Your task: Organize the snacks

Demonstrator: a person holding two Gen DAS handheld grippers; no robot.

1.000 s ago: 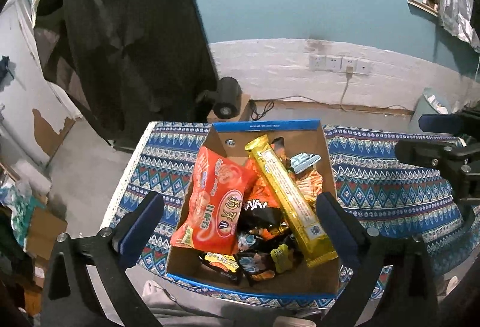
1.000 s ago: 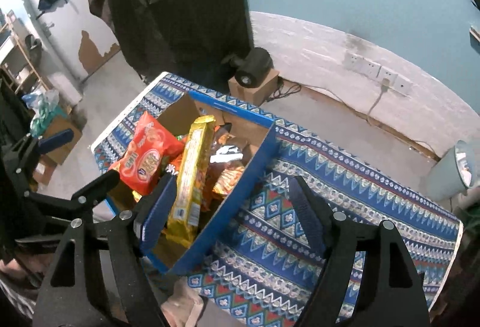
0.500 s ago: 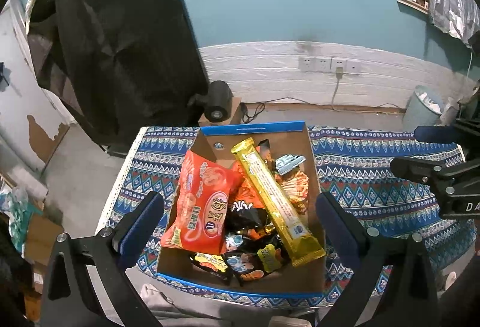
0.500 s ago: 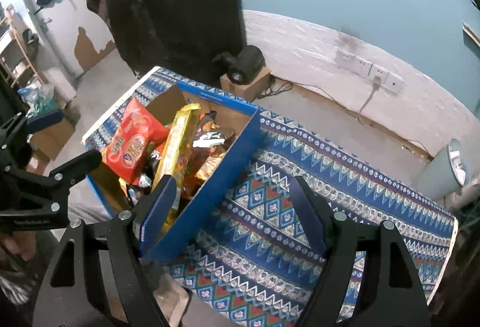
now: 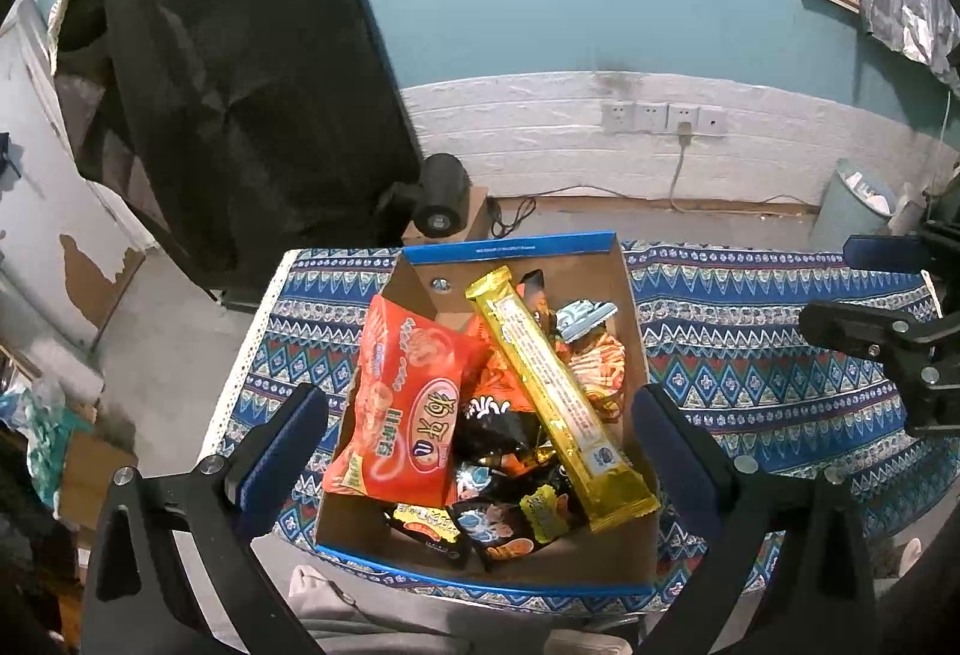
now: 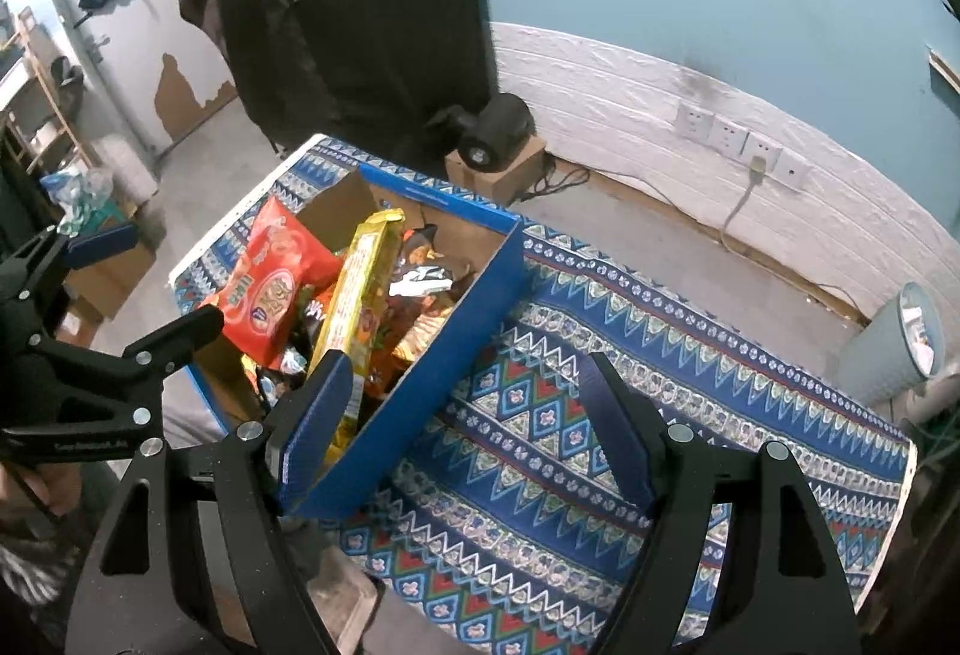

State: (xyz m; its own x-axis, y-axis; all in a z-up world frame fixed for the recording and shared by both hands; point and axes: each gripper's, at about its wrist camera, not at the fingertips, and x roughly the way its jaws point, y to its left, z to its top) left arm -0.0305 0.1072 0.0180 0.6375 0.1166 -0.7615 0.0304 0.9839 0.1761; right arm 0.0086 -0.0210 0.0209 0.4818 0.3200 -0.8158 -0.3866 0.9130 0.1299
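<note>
The snacks lie heaped in an open box point(image 5: 510, 565) with blue rims, which stands on the table point(image 5: 750, 343) under a patterned cloth. On top, a long gold pack point(image 5: 555, 397) runs slantwise across the pile, its near end resting on the box wall. Beside it leans a puffed red bag point(image 5: 408, 415), and under them are small dark packets point(image 5: 498, 526). All of these look light. The gold pack seems rather stiff, so I would take it across its middle; its film is probably slippery. The red bag is soft and full of air, so a gentle hold on its sealed edge should be safer than a squeeze on the belly. The left gripper point(image 5: 480, 451) hovers over the box, jaws wide apart and empty. The right gripper point(image 6: 465, 424) hangs beside the box above the cloth, jaws also apart, with nothing between them.
</note>
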